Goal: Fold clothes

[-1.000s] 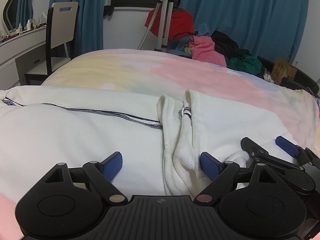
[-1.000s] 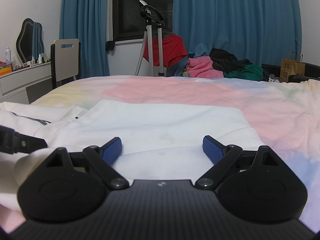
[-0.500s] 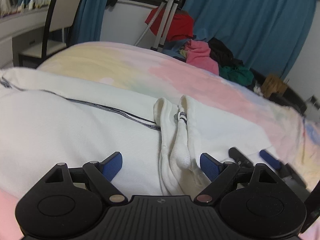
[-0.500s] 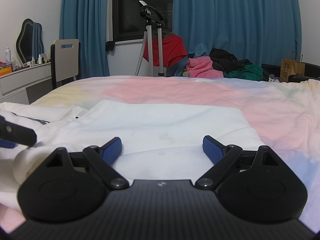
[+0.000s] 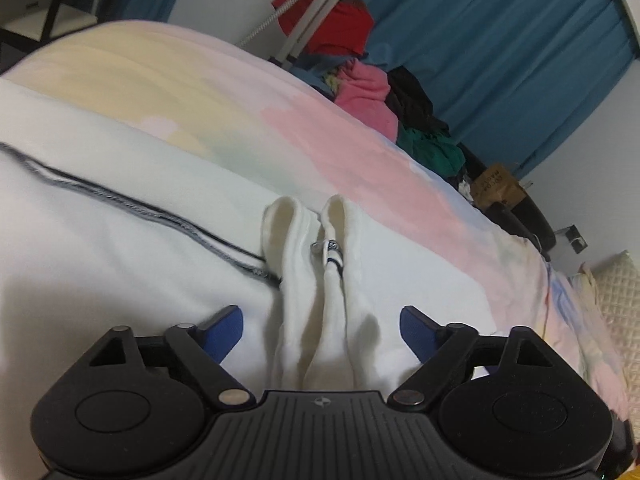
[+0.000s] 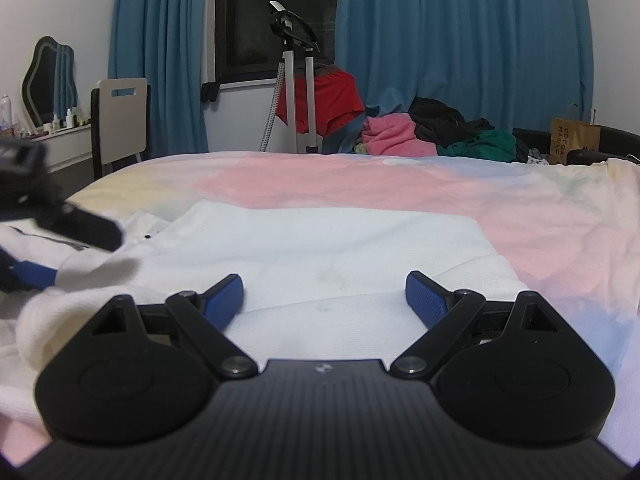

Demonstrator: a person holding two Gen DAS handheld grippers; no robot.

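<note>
A white garment (image 5: 120, 248) with a dark zip line lies spread on the pastel bedspread (image 5: 248, 120). Its ribbed collar (image 5: 316, 264) with a small zip pull stands bunched between my left gripper's (image 5: 322, 322) open blue pads. In the right wrist view the garment's flat white panel (image 6: 328, 248) lies under my right gripper (image 6: 325, 294), which is open and empty just above a folded ribbed hem. The left gripper shows blurred at that view's left edge (image 6: 52, 236), raised over the cloth.
A pile of pink, black and green clothes (image 6: 432, 136) sits beyond the bed's far edge. A garment steamer stand with a red garment (image 6: 300, 92), a chair (image 6: 120, 120), a dressing table and a paper bag (image 6: 574, 136) stand along the wall.
My left gripper has risen, tilted and swung left over the collar; the right gripper has dropped out of its view. My right gripper has stayed still.
</note>
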